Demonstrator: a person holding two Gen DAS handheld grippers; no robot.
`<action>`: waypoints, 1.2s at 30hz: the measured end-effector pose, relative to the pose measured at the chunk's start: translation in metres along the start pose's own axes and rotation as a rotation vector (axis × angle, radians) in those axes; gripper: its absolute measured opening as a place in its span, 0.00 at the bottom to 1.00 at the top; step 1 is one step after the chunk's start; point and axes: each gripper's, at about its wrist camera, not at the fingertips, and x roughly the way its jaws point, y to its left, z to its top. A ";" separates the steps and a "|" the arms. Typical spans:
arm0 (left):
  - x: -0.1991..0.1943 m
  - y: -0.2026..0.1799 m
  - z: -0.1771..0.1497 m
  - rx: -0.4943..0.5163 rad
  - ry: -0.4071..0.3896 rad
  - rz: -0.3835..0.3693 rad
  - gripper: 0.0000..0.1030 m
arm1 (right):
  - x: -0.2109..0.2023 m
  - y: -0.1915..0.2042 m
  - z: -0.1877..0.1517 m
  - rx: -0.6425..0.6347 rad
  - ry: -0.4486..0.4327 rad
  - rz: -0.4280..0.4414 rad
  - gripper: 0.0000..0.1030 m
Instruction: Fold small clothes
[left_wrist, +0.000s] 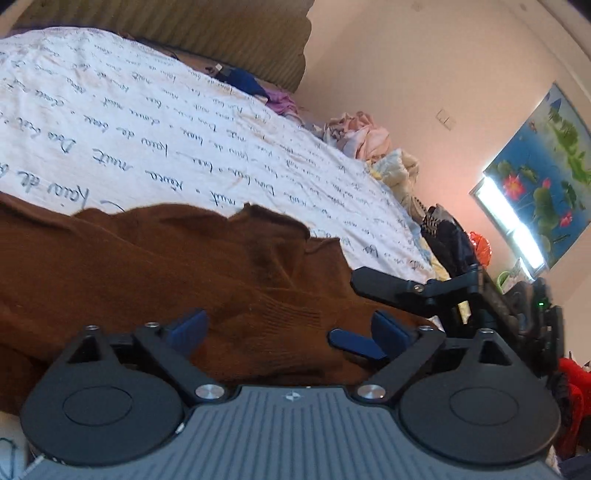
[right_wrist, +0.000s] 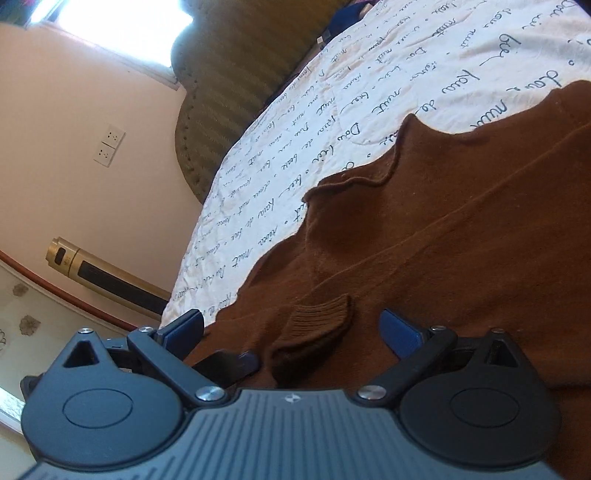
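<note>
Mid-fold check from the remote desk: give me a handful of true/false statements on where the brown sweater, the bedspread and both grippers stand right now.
1. The brown sweater lies on a white bedspread printed with handwriting. True.
2. The left gripper is clamped shut on the sweater. False: its jaws stand wide apart, with brown knit between them.
3. A ribbed cuff lies between the open fingers of the right gripper. True.
4. The sweater is already folded into a neat square. False: it lies spread and rumpled.
5. Other clothes are piled at the far edge of the bed. True.
6. The bedspread is plain blue. False: it is white with dark script.
</note>
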 end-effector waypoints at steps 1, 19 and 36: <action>-0.014 0.006 0.003 -0.025 0.003 -0.009 0.81 | 0.002 0.001 0.000 -0.001 0.005 -0.006 1.00; -0.081 0.178 0.054 -0.498 0.074 0.059 0.18 | 0.032 0.023 -0.014 -0.164 0.129 -0.110 0.15; -0.085 0.076 0.080 -0.245 0.018 0.047 0.10 | -0.035 0.076 0.024 -0.428 -0.034 -0.091 0.05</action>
